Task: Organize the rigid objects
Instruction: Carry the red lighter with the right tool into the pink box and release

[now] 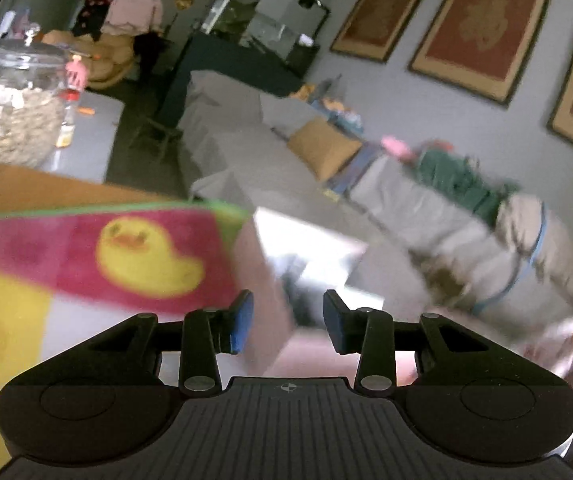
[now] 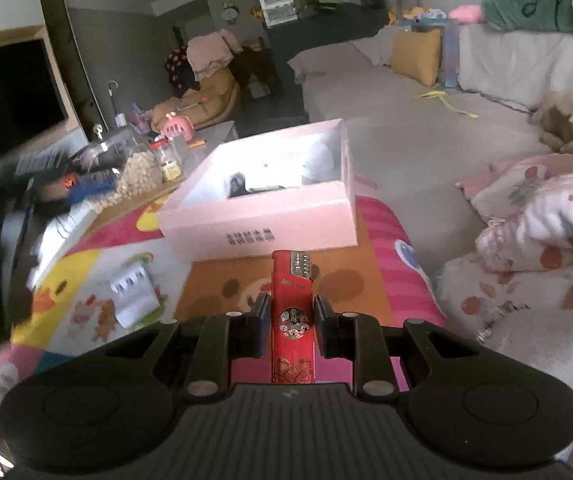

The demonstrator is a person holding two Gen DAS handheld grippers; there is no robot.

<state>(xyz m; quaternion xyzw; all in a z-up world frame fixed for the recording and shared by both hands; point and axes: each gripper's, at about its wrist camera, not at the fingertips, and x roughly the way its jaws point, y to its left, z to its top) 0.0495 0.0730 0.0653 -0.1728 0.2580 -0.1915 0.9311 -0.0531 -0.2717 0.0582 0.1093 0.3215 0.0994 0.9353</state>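
Where nearest to the right wrist camera, pinches a red lighter [image 2: 291, 280] firmly: right gripper [image 2: 290, 320] with both jaws pressed on its sides, long axis of the lighter pointing forward, metal top away from the camera. Hangs above a colourful mat [image 2: 86, 272] with cartoon prints, not touching it as far as visible. Just beyond the tip of the lighter, an open pink box [image 2: 258, 216] on the mat, with white and dark items inside, too small to name. To the left of the box, on the mat, a small white pack [image 2: 132, 292], apart from the box. Further left, a glass jar [image 2: 138, 172] with pale pieces inside, beside smaller bottles. In the left wrist view, much blurred: left gripper [image 1: 286, 320] with jaws spread apart, blue pads [image 1: 242, 320] showing, nothing between them. Behind it, a corner of the pink box and the mat with a yellow duck [image 1: 146, 256]. Farther away, a grey sofa [image 2: 406, 140] with a yellow cushion [image 2: 416, 56], and on the wall three framed pictures [image 1: 482, 28].
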